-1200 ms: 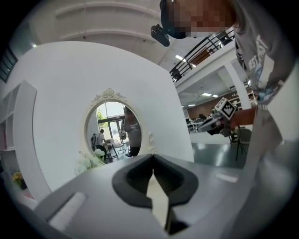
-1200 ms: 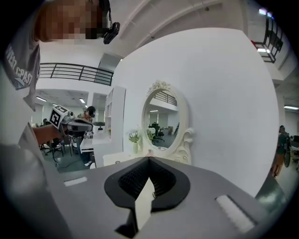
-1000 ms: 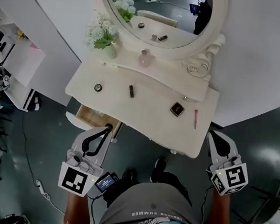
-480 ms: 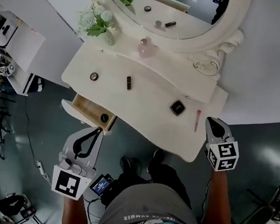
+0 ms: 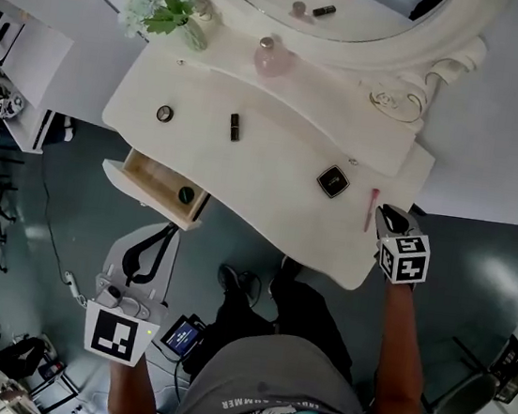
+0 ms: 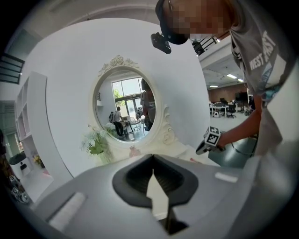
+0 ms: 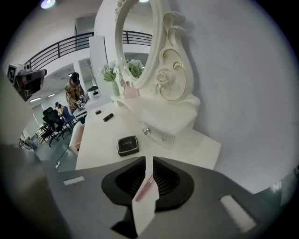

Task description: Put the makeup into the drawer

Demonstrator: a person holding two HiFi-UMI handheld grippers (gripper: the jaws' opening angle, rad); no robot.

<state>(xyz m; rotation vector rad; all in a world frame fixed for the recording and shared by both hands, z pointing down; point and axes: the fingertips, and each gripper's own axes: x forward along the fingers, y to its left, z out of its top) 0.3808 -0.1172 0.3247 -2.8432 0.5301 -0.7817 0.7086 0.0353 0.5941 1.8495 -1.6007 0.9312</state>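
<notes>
On the cream vanity table [image 5: 271,189] lie a round compact [image 5: 164,113], a dark lipstick [image 5: 235,126], a black square compact [image 5: 332,181] and a pink tube [image 5: 370,209]. My right gripper [image 5: 383,211] hangs over the table's right end at the pink tube. Its jaws have just been opening, and the pink tube [image 7: 144,187] shows in the gap between them, lying on the tabletop, not pinched. The drawer [image 5: 149,177] at the front left stands open with a small round black thing [image 5: 186,195] inside. My left gripper [image 5: 177,228] is low in front of the drawer, shut and empty.
A pink perfume bottle [image 5: 270,56] and a vase of flowers [image 5: 167,5] stand at the back under the oval mirror [image 5: 432,44]. A white shelf unit [image 5: 22,66] is left of the table. The person's feet [image 5: 235,283] are under the table's front edge.
My right gripper has come down and in from beside the table to the pink tube, and its jaws have parted. My left gripper has sunk lower, away from the drawer front.
</notes>
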